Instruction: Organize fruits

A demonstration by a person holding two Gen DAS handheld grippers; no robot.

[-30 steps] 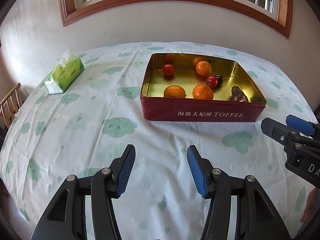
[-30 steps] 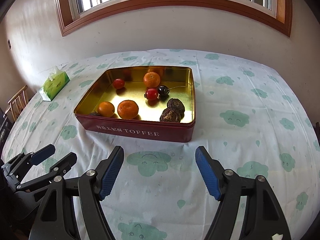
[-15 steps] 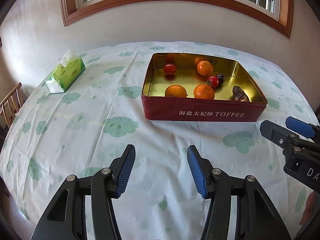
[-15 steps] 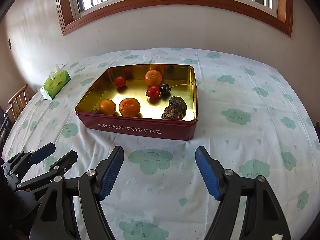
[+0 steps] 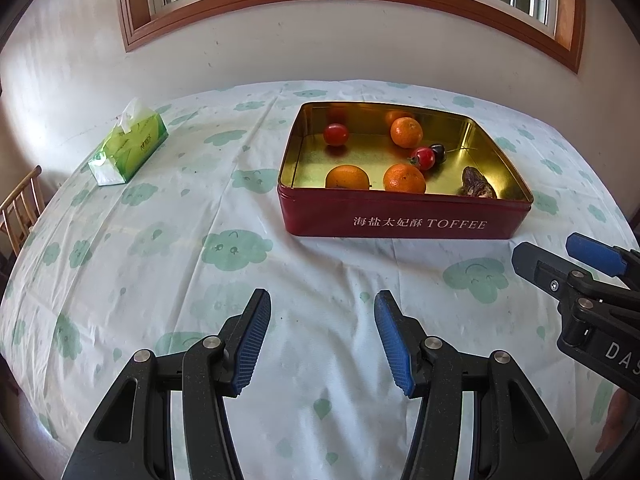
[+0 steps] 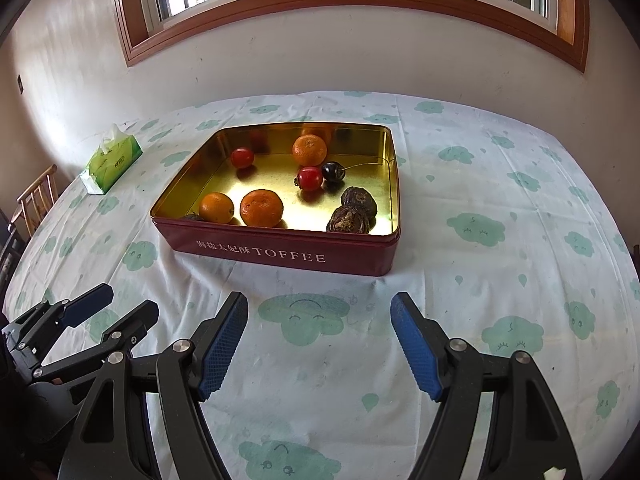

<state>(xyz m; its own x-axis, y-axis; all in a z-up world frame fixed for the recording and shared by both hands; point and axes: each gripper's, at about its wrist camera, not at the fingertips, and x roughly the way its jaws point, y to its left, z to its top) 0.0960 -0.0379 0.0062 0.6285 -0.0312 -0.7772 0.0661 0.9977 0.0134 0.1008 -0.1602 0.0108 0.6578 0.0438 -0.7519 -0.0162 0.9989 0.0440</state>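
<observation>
A red toffee tin [image 6: 280,254] with a gold inside stands on the table and also shows in the left wrist view [image 5: 400,222]. In it lie three oranges [image 6: 262,208], a red tomato [image 6: 242,158], a second red fruit [image 6: 310,178], a dark cherry [image 6: 333,172] and two dark wrinkled fruits [image 6: 349,220]. My left gripper [image 5: 322,340] is open and empty over the cloth in front of the tin. My right gripper [image 6: 320,344] is open and empty, also in front of the tin. Each gripper shows at the edge of the other's view.
A green tissue box [image 5: 128,148] lies at the far left of the table, also in the right wrist view [image 6: 110,160]. A wooden chair [image 5: 20,208] stands beyond the left edge. A wall with a window runs behind the table.
Both views have drifted slightly; the tin sits a little lower and nearer in each. Both grippers stay open and empty.
</observation>
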